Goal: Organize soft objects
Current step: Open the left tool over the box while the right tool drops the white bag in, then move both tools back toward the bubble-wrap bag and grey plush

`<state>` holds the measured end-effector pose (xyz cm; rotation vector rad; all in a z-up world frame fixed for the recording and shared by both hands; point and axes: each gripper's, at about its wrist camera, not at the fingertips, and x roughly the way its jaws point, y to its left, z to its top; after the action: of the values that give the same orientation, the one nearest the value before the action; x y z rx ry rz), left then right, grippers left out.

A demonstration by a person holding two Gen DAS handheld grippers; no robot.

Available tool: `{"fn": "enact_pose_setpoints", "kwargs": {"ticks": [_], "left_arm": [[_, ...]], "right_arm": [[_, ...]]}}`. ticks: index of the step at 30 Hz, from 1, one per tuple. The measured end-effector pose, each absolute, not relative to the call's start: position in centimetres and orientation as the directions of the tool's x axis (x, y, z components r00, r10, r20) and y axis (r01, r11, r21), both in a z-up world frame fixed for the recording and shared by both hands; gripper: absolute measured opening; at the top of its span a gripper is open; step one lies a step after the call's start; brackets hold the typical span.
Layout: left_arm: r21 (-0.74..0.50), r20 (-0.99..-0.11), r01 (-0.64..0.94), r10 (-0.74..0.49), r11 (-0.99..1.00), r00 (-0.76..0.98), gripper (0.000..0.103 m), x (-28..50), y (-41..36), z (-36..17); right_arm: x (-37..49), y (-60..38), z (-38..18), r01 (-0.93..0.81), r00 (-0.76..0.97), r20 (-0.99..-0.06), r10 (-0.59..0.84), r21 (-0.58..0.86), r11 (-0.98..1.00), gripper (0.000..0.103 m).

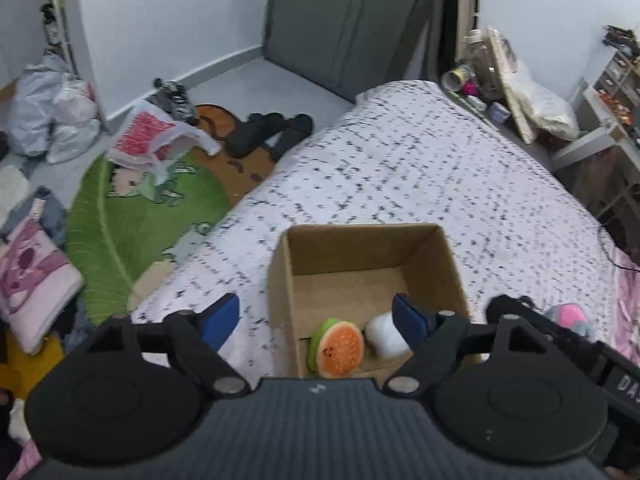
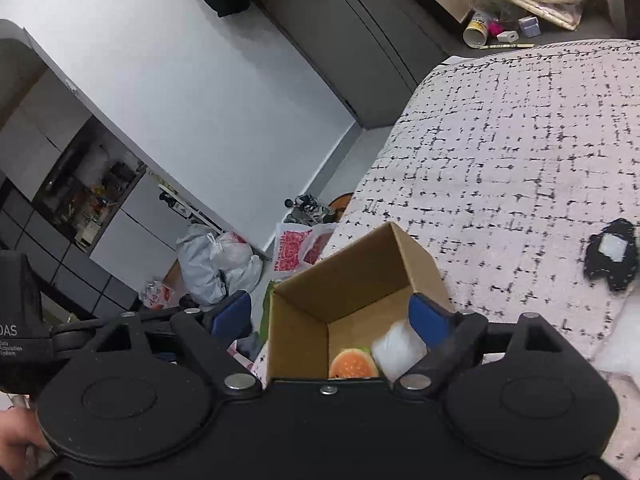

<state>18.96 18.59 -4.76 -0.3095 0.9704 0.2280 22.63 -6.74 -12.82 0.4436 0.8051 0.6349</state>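
An open cardboard box (image 1: 280,280) stands on the bed with a burger plush (image 1: 340,348) and a white soft object (image 1: 386,336) inside. My left gripper (image 1: 316,316) is open and empty above the box's near end. The right wrist view shows the same box (image 2: 298,332), burger plush (image 2: 352,364) and white object (image 2: 400,346). My right gripper (image 2: 332,314) is open and empty over the box. A pink plush (image 1: 570,316) lies right of the box. A black and white soft item (image 2: 612,254) and something white and fluffy (image 2: 624,344) lie on the bed at the right.
The bed (image 1: 420,160) has a white cover with black marks. The floor on the left holds a green leaf rug (image 1: 120,224), plastic bags (image 1: 52,116), shoes (image 1: 272,128) and a pink cushion (image 1: 32,280). Cluttered shelves (image 1: 500,76) stand beyond the bed.
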Motion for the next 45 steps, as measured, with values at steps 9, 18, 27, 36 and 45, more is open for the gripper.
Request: {"fn": "enact_pose_setpoints", "kwargs": {"ticks": [9,18,27,36,45], "left_arm": [[-0.186,-0.804,-0.3,0.03,0.936,0.594,0.097,17.0,17.1,-2.7],[-0.219,-0.771,-0.289,0.016,0.932,0.637,0.102,15.6,15.0,-1.5],[-0.224,-0.743,-0.268,0.014,0.937,0.669,0.103,14.3,11.6,-0.2],[-0.177,-0.739,-0.257,0.045,0.95,0.673,0.103,14.0,7.8,-0.3],[-0.158,-0.74,-0.256,0.058,0.954,0.67,0.103,13.7,5.0,-0.5]], "right_arm": [[21.1,-8.4,-10.9,-0.352,0.508,-0.617,0.601,0.487,0.799,0.086],[19.5,-11.2,-8.1,-0.405,0.538,-0.629,0.562,0.392,0.826,0.09],[18.5,-15.0,-6.4,-0.402,0.609,-0.588,0.532,0.349,0.846,0.103],[18.1,-19.8,-8.0,-0.372,0.632,-0.545,0.552,0.412,0.832,0.103],[18.5,-23.4,-8.6,-0.356,0.63,-0.534,0.564,0.447,0.82,0.103]]}}
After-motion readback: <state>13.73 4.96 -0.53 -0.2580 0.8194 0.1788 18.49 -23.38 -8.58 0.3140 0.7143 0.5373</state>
